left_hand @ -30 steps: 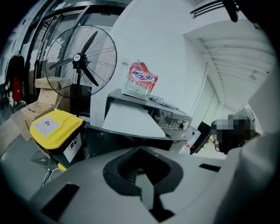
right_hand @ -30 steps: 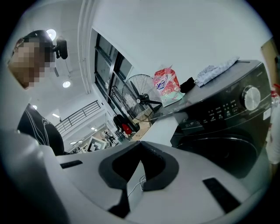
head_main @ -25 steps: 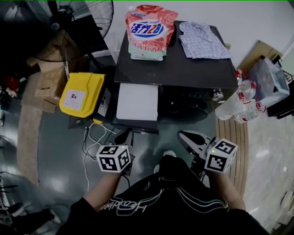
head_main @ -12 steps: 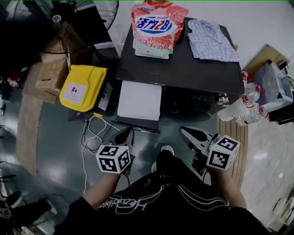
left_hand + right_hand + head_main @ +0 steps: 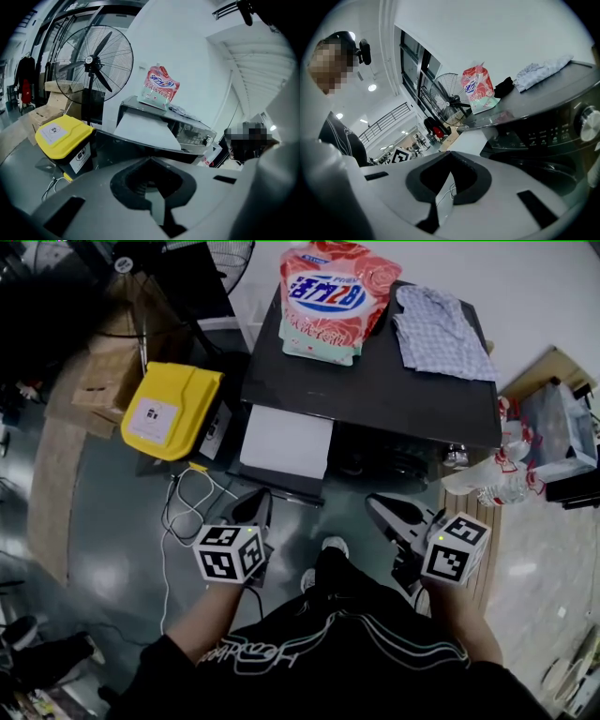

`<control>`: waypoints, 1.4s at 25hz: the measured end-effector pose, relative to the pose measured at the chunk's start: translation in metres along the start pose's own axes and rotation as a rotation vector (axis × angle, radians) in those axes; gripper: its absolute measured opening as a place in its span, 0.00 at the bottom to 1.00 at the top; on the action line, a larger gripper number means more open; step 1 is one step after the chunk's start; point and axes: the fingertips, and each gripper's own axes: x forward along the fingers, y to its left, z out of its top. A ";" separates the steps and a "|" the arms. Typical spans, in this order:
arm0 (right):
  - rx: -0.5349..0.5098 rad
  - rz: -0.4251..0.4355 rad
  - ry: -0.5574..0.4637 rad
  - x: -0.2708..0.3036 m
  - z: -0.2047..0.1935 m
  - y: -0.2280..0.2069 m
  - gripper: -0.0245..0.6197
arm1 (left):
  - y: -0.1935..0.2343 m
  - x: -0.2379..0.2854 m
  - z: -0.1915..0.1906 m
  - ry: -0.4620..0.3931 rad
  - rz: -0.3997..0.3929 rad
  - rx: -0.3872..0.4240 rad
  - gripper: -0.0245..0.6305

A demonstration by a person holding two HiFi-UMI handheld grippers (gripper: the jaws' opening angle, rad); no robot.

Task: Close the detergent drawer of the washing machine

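Observation:
The dark washing machine (image 5: 375, 390) stands ahead of me. Its white detergent drawer (image 5: 286, 442) sticks out of the front at the upper left, and shows as a pale slab in the left gripper view (image 5: 145, 129) and the right gripper view (image 5: 476, 143). My left gripper (image 5: 251, 512) hangs below the drawer's front, apart from it, with its jaws shut and empty (image 5: 151, 160). Level with it, under the machine's door, my right gripper (image 5: 386, 510) is also shut and empty (image 5: 449, 153).
A pink detergent pouch (image 5: 328, 296) and a checked shirt (image 5: 441, 334) lie on the machine's top. A yellow-lidded bin (image 5: 169, 413) sits left of the drawer, with a white cable (image 5: 183, 512) on the floor and a standing fan (image 5: 91, 61) behind. Plastic bottles (image 5: 487, 479) lie at the right.
The head view has drifted, so the machine sits a little further right. Both grippers have barely moved, and the drawer stays pulled out.

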 end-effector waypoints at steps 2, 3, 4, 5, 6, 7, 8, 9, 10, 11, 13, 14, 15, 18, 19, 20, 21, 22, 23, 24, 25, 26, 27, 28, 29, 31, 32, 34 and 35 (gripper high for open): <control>-0.002 -0.001 0.006 0.000 0.003 -0.002 0.08 | 0.000 0.005 0.007 -0.006 0.001 0.003 0.07; -0.004 -0.001 0.010 0.000 0.004 -0.003 0.08 | -0.001 0.007 0.010 -0.006 0.002 0.000 0.07; -0.005 0.000 0.013 0.000 0.006 -0.004 0.08 | -0.001 0.009 0.012 -0.007 0.004 -0.005 0.07; -0.006 0.001 0.016 -0.001 0.008 -0.005 0.08 | -0.002 0.011 0.015 -0.010 0.004 -0.009 0.07; -0.006 0.003 0.018 -0.001 0.010 -0.006 0.08 | -0.003 0.013 0.018 -0.013 0.005 -0.011 0.07; -0.006 0.003 0.019 -0.001 0.012 -0.007 0.08 | -0.004 0.016 0.020 -0.015 0.007 -0.012 0.07; -0.006 0.004 0.021 -0.001 0.013 -0.009 0.08 | -0.004 0.018 0.023 -0.015 0.009 -0.014 0.07; -0.006 0.003 0.023 -0.002 0.015 -0.010 0.08 | -0.004 0.020 0.025 -0.016 0.012 -0.017 0.07; -0.006 0.004 0.025 -0.002 0.017 -0.012 0.08 | -0.004 0.022 0.027 -0.016 0.016 -0.022 0.07; -0.007 0.004 0.027 -0.002 0.018 -0.014 0.08 | -0.004 0.024 0.028 -0.016 0.020 -0.027 0.07; -0.008 0.007 0.029 -0.003 0.022 -0.017 0.08 | -0.003 0.027 0.031 -0.016 0.030 -0.038 0.07; -0.009 0.009 0.031 -0.003 0.024 -0.019 0.08 | -0.003 0.029 0.033 -0.016 0.034 -0.042 0.07; -0.010 0.010 0.032 -0.003 0.026 -0.021 0.08 | -0.003 0.032 0.034 -0.015 0.038 -0.045 0.07; -0.020 0.019 0.039 -0.001 0.034 -0.024 0.08 | -0.002 0.037 0.039 -0.014 0.050 -0.051 0.07; -0.024 0.024 0.041 0.000 0.037 -0.025 0.08 | -0.002 0.038 0.040 -0.014 0.054 -0.053 0.07; -0.028 0.028 0.043 0.001 0.040 -0.025 0.08 | -0.002 0.039 0.041 -0.014 0.057 -0.054 0.07; -0.031 0.032 0.043 0.002 0.043 -0.026 0.08 | -0.001 0.040 0.042 -0.014 0.059 -0.055 0.07; -0.035 0.035 0.042 0.003 0.046 -0.027 0.08 | -0.001 0.042 0.043 -0.014 0.060 -0.055 0.07; -0.039 0.036 0.042 0.004 0.049 -0.028 0.08 | -0.001 0.044 0.044 -0.012 0.060 -0.055 0.07; -0.045 0.037 0.043 0.006 0.052 -0.029 0.08 | -0.001 0.045 0.046 -0.010 0.059 -0.055 0.07; -0.052 0.039 0.045 0.007 0.055 -0.030 0.08 | -0.001 0.047 0.047 -0.009 0.059 -0.055 0.07; -0.059 0.043 0.047 0.009 0.058 -0.030 0.08 | 0.000 0.048 0.048 -0.008 0.060 -0.054 0.07; -0.065 0.047 0.048 0.011 0.061 -0.031 0.08 | 0.000 0.049 0.049 -0.007 0.061 -0.052 0.07; -0.069 0.051 0.049 0.013 0.063 -0.031 0.08 | 0.001 0.050 0.050 -0.007 0.063 -0.050 0.07; -0.072 0.054 0.050 0.015 0.065 -0.032 0.08 | 0.001 0.051 0.051 -0.008 0.063 -0.048 0.07; -0.077 0.057 0.052 0.018 0.069 -0.034 0.08 | 0.001 0.053 0.053 -0.011 0.059 -0.041 0.07; -0.079 0.057 0.053 0.020 0.071 -0.036 0.08 | 0.001 0.055 0.055 -0.012 0.057 -0.036 0.07; -0.085 0.056 0.055 0.024 0.075 -0.039 0.08 | 0.002 0.059 0.059 -0.015 0.054 -0.024 0.07; -0.087 0.055 0.055 0.025 0.077 -0.041 0.08 | 0.003 0.060 0.060 -0.015 0.054 -0.019 0.07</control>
